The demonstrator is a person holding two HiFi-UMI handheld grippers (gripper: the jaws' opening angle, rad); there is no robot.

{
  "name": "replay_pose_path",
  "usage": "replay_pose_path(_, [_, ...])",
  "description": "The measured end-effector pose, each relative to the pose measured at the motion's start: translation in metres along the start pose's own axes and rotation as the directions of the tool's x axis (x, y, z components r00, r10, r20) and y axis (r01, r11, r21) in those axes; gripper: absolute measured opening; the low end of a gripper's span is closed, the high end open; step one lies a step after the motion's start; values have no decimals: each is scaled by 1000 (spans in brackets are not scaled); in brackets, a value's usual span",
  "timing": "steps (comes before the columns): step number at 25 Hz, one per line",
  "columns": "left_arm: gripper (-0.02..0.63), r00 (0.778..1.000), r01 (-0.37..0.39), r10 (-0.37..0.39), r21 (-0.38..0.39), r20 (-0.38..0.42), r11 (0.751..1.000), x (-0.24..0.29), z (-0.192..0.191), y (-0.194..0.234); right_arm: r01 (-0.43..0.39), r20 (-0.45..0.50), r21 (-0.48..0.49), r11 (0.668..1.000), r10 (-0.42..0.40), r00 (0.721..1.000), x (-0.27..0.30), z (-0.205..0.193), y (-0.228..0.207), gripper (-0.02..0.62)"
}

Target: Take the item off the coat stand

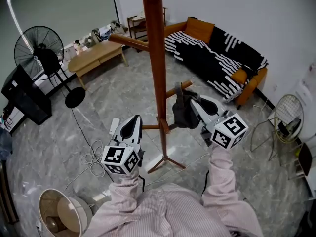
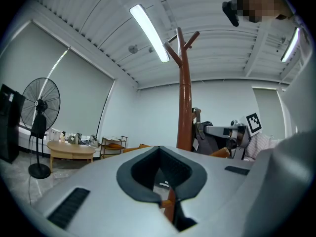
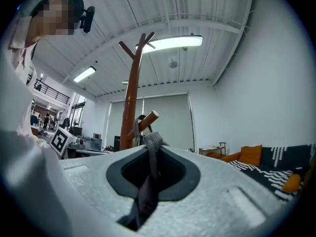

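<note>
While the grey bag (image 1: 183,113) is hanging on a lower peg (image 1: 180,88) of the coat stand (image 1: 157,58), the right gripper (image 1: 191,102) is pinching its strap (image 3: 150,147) between its fingers. The bag is probably light and limp and may be swinging once lifted, and the left gripper (image 1: 132,126) is holding its fingers pressed together.

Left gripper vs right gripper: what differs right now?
Hold: the right gripper is shut on the grey strap of the dark bag, while the left gripper is shut on nothing.
Place: the right gripper is at the bag's peg on the coat stand, while the left gripper is on the pole's other side, apart from the bag.
Shared: both point toward the stand.
</note>
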State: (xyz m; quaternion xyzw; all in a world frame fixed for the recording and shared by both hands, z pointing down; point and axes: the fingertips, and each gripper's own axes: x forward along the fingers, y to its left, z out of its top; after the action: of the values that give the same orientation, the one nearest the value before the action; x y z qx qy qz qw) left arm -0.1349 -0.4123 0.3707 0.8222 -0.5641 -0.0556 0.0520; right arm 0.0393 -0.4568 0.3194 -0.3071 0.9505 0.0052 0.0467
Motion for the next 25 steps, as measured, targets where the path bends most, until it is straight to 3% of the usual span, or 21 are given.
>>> replay_pose_path(15, [2, 1000, 5, -5, 1, 17, 1000, -7, 1, -14, 114, 97, 48, 992, -118, 988, -25, 20, -15, 29])
replay_pose_path(25, [2, 1000, 9, -9, 3, 11, 1000, -15, -2, -29, 175, 94, 78, 981, -182, 979, -48, 14, -19, 29])
